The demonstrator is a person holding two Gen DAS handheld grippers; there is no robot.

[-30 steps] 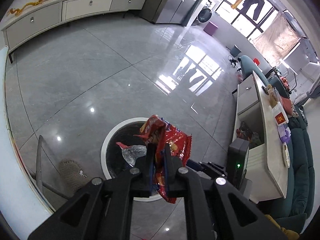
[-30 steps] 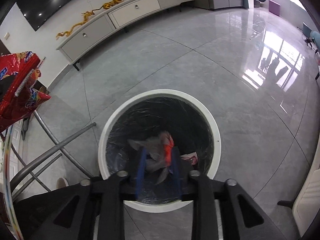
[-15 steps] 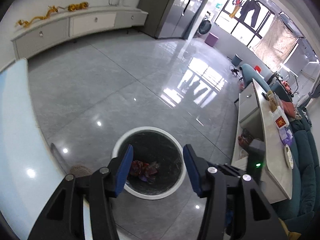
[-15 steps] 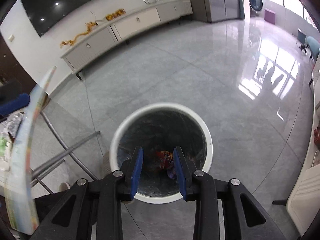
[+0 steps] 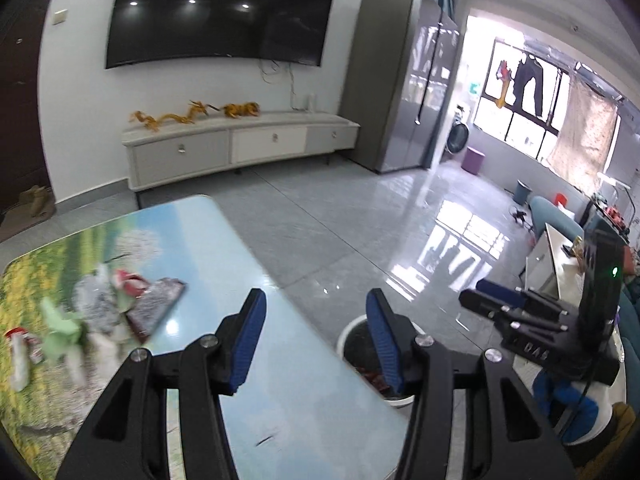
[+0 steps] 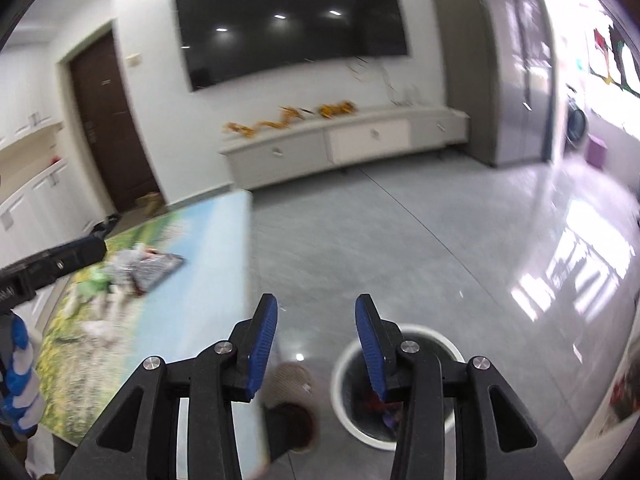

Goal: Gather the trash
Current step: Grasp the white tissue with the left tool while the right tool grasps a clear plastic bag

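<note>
Both tools are held with jaws spread and nothing between them, the left gripper (image 5: pixel 314 332) above the table (image 5: pixel 280 392) and the right gripper (image 6: pixel 316 332) over the floor near the white bin (image 6: pixel 340 376), a pose judged to suit reaching for more litter. The remaining trash pile (image 5: pixel 100 312) is seen heaped, blurred, on the table's far left part, well apart from the bin, in which red wrappers (image 6: pixel 374 400) are glimpsed. Nothing is seen between the left gripper and the pile.

A home living room: a large black wall-mounted television (image 5: pixel 218 14) above a long white drawer cabinet (image 5: pixel 240 146), glossy grey tiled floor (image 5: pixel 360 232), teal sofa (image 5: pixel 554 210).
</note>
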